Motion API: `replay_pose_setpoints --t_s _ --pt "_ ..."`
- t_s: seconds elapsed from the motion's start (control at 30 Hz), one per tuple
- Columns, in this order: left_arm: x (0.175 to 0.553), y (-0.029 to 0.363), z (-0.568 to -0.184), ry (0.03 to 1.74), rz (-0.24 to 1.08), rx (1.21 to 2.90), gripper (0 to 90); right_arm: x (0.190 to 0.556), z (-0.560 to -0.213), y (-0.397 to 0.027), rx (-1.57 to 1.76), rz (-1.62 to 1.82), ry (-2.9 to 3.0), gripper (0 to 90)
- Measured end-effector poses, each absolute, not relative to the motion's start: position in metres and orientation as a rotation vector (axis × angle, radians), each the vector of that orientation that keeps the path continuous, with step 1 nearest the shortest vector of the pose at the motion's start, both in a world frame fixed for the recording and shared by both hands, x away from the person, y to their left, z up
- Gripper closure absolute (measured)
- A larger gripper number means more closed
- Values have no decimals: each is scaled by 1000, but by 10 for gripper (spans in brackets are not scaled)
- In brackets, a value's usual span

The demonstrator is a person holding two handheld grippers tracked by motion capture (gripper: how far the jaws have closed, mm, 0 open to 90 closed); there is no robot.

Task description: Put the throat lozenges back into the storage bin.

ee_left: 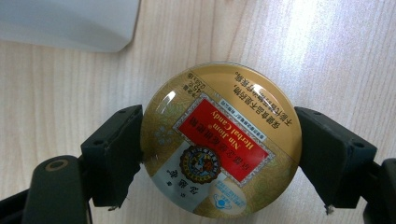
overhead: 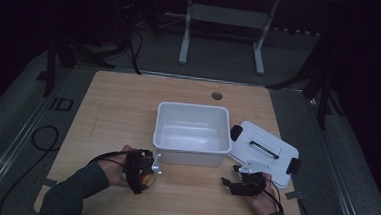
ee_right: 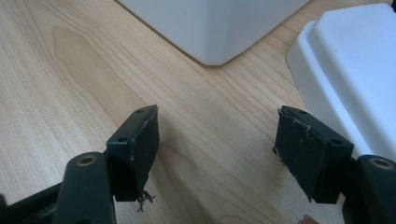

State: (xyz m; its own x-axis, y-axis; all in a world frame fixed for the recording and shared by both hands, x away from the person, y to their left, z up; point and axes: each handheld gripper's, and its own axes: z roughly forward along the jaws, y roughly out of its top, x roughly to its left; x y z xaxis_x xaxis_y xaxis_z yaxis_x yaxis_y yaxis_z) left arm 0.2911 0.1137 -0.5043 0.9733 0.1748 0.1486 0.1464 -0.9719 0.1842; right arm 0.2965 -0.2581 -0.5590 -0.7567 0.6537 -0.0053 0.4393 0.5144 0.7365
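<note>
A round gold candy tin (ee_left: pixel 219 144) with a red label sits between the two black jaws of my left gripper (ee_left: pixel 219 140), and both pads press on its rim. In the high view that left gripper (overhead: pixel 146 177) is low over the table's front left, with a bit of the orange-gold tin (overhead: pixel 149 181) showing under it. I cannot tell whether the tin rests on the wood or hangs just above it. My right gripper (overhead: pixel 229 174) lies at the front right; in its own view the right gripper (ee_right: pixel 217 135) stands open over bare wood with nothing between its jaws.
An empty white plastic bin (overhead: pixel 193 106) stands mid-table, just beyond both grippers; its corner (ee_right: pixel 219 28) is close ahead of the right jaws. The bin's white lid (overhead: pixel 263 149) with black clips lies to the right of it, its edge (ee_right: pixel 355 60) beside the right jaw.
</note>
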Motion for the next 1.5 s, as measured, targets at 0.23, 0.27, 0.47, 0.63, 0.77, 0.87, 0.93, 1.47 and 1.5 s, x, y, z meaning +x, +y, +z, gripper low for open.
replay_pose_setpoints --t_s 0.23,0.27,0.47,0.63,0.77,0.87,0.93,1.47,1.5 --pt "291 116 -497 239 251 2937 200 297 -559 -258 919 1085 2476 301" --pt "291 117 -495 236 250 2936 200 297 -559 -258 919 1085 2476 302" --pt "290 121 -486 239 258 2919 200 297 -559 -258 918 1085 2476 302" --pt "291 123 -479 233 275 2915 200 297 -559 -258 918 1085 2476 301" --pt "292 125 -473 233 279 2910 200 297 -559 -258 919 1085 2476 302" --pt "292 127 -468 245 285 2899 200 297 -559 -258 918 1085 2476 301" --pt "292 129 -465 256 290 2885 200 297 -559 -258 918 1085 2477 301" --pt "296 137 -445 278 306 2857 200 296 -559 -258 920 1085 2476 301" --pt "297 137 -443 278 309 2855 200 296 -559 -258 920 1086 2476 301"
